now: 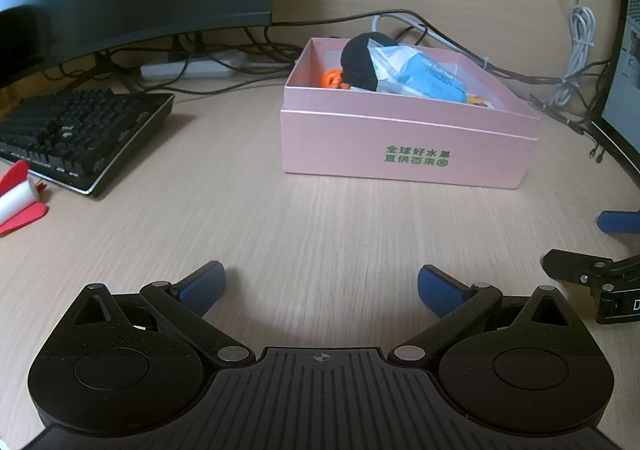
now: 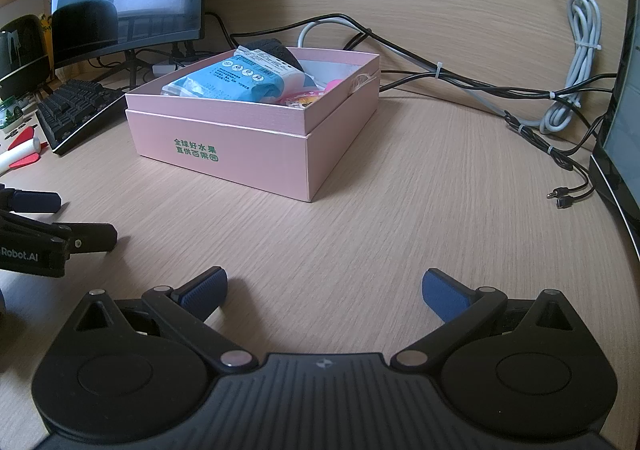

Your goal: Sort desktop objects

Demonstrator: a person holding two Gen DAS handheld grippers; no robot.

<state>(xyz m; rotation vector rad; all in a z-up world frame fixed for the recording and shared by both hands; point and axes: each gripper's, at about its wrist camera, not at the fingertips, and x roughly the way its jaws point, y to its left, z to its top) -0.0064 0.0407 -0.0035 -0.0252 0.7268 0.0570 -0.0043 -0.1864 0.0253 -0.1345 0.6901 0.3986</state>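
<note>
Fingers (image 1: 202, 290) spread — jack plugs (image 2: 562, 198) right-view only

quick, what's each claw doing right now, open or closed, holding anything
Left claw: open, holding nothing, above bare desk.
Right claw: open, holding nothing, facing the pink box.

The desk (image 1: 320, 218) is bare wood between both hand-held grippers and the pink box (image 1: 404, 142), so there is room to pass. The box top is open. A keyboard (image 1: 80, 134) and a red and white toy (image 1: 18, 194) block the left. Cables (image 2: 520, 106) crowd the back right.
</note>
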